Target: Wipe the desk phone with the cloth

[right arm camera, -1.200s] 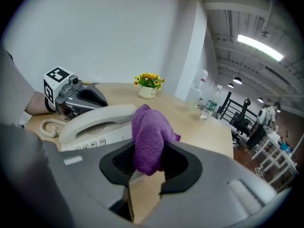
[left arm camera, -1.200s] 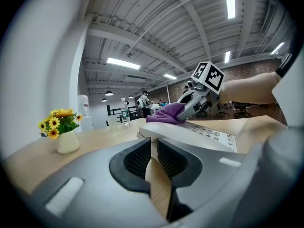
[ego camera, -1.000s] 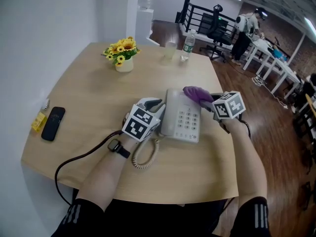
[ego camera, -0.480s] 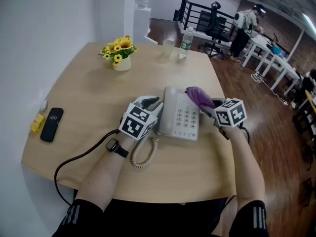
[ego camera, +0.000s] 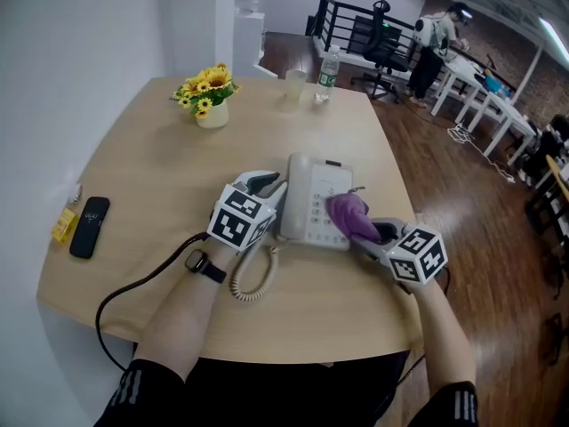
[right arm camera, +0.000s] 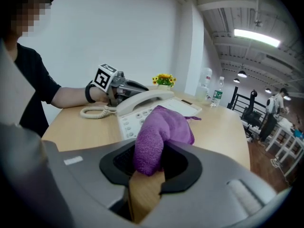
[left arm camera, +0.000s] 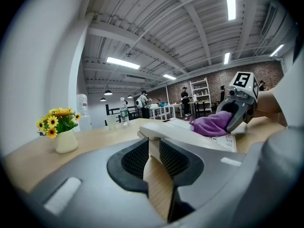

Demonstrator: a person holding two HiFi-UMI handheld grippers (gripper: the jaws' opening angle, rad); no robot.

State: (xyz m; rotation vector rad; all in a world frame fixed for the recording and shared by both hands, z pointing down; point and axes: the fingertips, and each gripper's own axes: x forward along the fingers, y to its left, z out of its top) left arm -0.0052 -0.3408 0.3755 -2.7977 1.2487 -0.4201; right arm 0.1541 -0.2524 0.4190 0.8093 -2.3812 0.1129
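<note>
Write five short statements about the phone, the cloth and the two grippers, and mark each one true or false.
1. The right gripper is shut on the purple cloth. True.
2. The cloth lies on the handset. False: it rests on the keypad side of the desk phone.
3. The left gripper hangs clear of the desk phone. False: its jaws are closed on the phone's handset edge.
4. The flower vase stands between the two grippers. False: it stands far off, towards the far side of the table.
5. The coiled cord lies on the table near the left gripper. True.
</note>
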